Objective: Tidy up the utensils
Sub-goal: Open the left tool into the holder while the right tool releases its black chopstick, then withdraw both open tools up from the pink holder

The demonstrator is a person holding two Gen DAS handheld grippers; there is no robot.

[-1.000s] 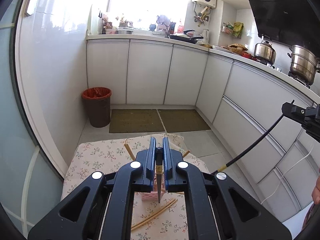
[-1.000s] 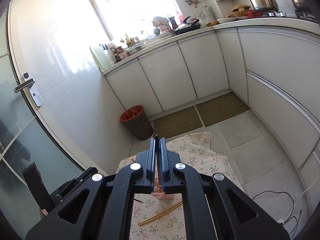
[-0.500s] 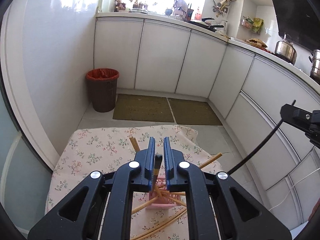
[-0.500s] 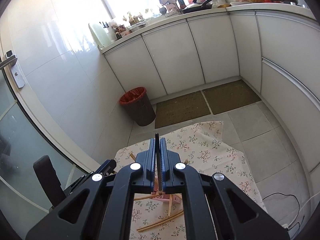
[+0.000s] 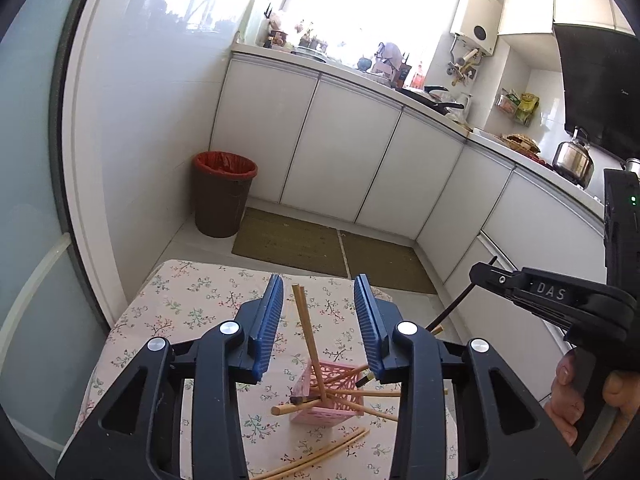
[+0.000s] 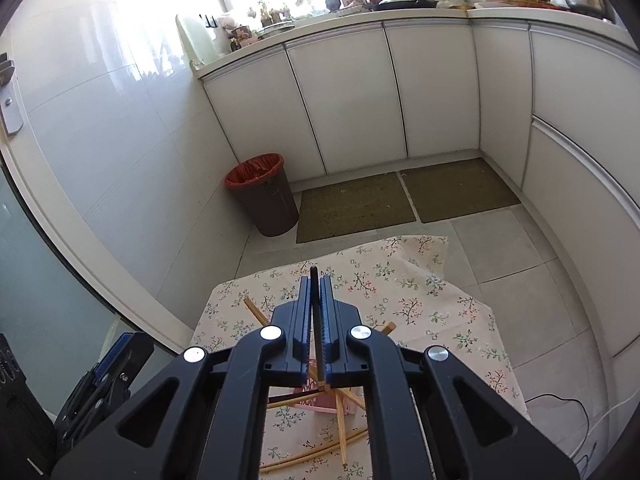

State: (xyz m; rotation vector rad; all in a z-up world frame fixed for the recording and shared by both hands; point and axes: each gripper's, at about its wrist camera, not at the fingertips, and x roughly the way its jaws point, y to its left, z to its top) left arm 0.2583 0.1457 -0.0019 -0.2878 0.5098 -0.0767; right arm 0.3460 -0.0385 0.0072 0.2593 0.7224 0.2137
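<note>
A pink lattice basket (image 5: 334, 402) stands on the floral tablecloth (image 5: 192, 300) with several wooden chopsticks leaning out of it. My left gripper (image 5: 319, 280) hovers just above it; its jaws are opening, and two upright chopsticks (image 5: 305, 320) rise between the blue pads without touching them. A dark-tipped chopstick (image 5: 298, 400) lies in the basket. My right gripper (image 6: 316, 279) is shut on a dark chopstick (image 6: 317, 320), above the basket (image 6: 316, 400). In the left wrist view the right gripper (image 5: 478, 273) comes in from the right, the stick (image 5: 460, 306) slanting down.
Loose chopsticks (image 5: 320, 456) lie on the cloth in front of the basket. Beyond the table are a brown bin with a red liner (image 5: 224, 196), two floor mats (image 6: 356, 208) and white cabinets (image 5: 340, 160). A hand (image 5: 568, 400) holds the right gripper's grip.
The left jaws have opened and let go of the dark-tipped chopstick, which now lies in the basket. Both grippers have come lower and closer to the basket.
</note>
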